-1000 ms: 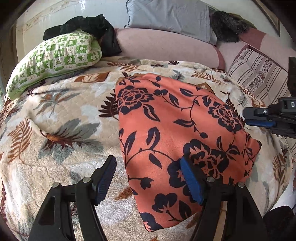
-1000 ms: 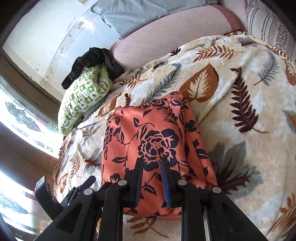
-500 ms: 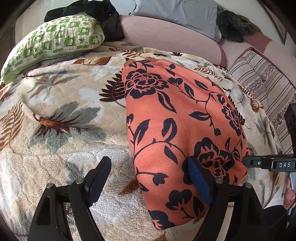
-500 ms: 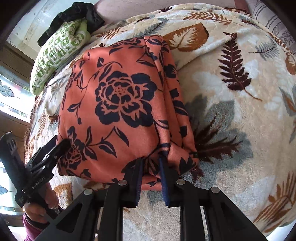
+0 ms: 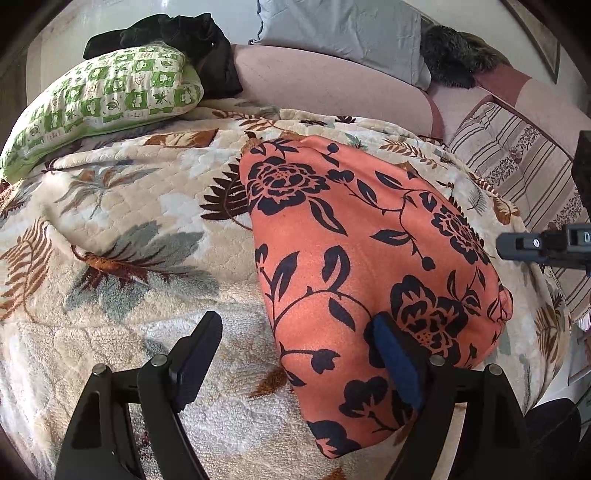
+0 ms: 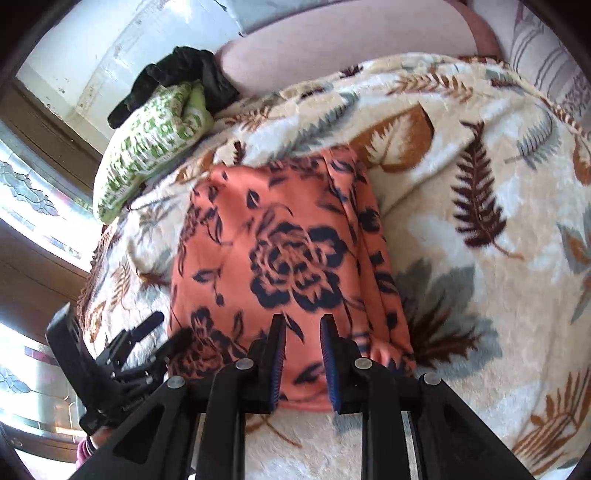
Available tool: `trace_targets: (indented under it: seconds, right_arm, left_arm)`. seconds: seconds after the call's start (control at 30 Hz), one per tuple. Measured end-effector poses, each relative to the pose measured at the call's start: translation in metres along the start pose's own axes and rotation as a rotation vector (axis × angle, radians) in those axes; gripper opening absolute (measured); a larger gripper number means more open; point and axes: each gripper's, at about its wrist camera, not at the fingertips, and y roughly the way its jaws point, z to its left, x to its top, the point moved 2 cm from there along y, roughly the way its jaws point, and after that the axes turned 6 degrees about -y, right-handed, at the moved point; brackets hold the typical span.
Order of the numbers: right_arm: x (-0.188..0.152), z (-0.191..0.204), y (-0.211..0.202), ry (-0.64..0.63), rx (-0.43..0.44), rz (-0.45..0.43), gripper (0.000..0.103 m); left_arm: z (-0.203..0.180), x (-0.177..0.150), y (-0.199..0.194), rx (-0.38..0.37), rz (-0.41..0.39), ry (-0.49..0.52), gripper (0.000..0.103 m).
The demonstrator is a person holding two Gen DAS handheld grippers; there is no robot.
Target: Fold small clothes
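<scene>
Garment [image 5: 354, 258]: smooth orange floral, folded, on plush blanket [image 5: 122, 266]. Left tool [image 5: 295, 354] wide; right tool [image 6: 303, 350] narrow, empty.

Both wrist views look steeply down along their fingers, close over the blanket [image 5: 110, 229]. Left faces the cloth's [image 5: 354, 258] left edge; right faces its near edge. They share the cloth, green pillow [image 6: 155, 133] and headboard [image 5: 325, 88].

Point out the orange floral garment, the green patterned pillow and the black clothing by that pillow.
orange floral garment [image 5: 354, 258], left wrist view, middle of its flat top.
green patterned pillow [image 5: 110, 99], left wrist view, centre of its face.
black clothing [image 5: 192, 33], left wrist view, top of the heap.
</scene>
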Motion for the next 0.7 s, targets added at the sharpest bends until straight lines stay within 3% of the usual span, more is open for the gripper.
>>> trace_targets:
  seconds: [0.1,0.23,0.37,0.53,0.7]
  right_arm:
    - [0.030,0.011,0.013,-0.027,-0.028,-0.027,0.023]
    - [0.066,0.022,0.059,-0.022,-0.030,-0.012,0.023]
    - [0.088,0.017,0.117,-0.004,-0.039,0.083,0.024]
    - [0.107,0.020,0.112,0.018,-0.035,0.089,0.025]
    - [0.122,0.048,0.102,-0.035,0.103,0.008,0.025]
  left_arm:
    - [-0.003,0.003,0.000,0.016,-0.010,0.020,0.085]
    - [-0.006,0.004,0.006,0.028,-0.002,0.043,0.085]
    - [-0.009,0.004,0.009,0.041,-0.007,0.075,0.085]
    - [-0.013,0.004,0.010,0.054,-0.010,0.097,0.085]
    - [-0.013,0.004,0.011,0.055,-0.006,0.093,0.085]
